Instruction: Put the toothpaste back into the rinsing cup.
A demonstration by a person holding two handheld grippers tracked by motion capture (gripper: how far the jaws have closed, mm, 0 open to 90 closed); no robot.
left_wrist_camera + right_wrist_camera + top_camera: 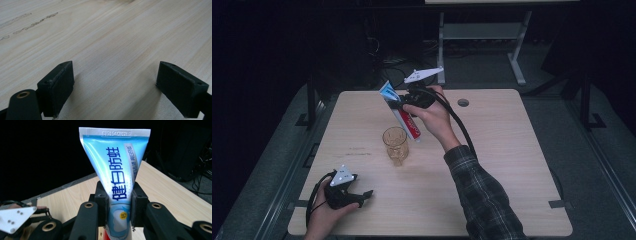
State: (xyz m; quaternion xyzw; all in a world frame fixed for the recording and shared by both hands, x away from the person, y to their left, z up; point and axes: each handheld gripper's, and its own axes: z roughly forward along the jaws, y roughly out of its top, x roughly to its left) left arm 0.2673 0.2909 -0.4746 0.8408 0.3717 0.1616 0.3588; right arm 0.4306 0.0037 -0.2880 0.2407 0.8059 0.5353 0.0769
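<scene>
Toothpaste tube (116, 173) was found clamped between the jaws of the right gripper (117, 202), which pressed on both flat sides of its middle. The tube carried a light blue body with dark blue printed characters, a white crimped seal at its flat end, a small yellow dot and a red band toward the cap end. In the high view the tube (401, 112) was held in the air over the far middle of the table (512, 165), its long axis slanted: the crimped end pointed up and away to the far left, the red and white cap end pointed down toward the glass cup (395, 145), which stood upright on the table just below and near it. The cap itself was hard to make out, and in the right gripper view the tube's lower end was cut off behind the jaws. The right gripper (404, 105) was held by the person's right hand (432, 117). The left gripper (362, 196) rested low at the near left of the table in the left hand (324, 210); its jaws stood wide apart over bare wood (112, 50), holding nothing.
</scene>
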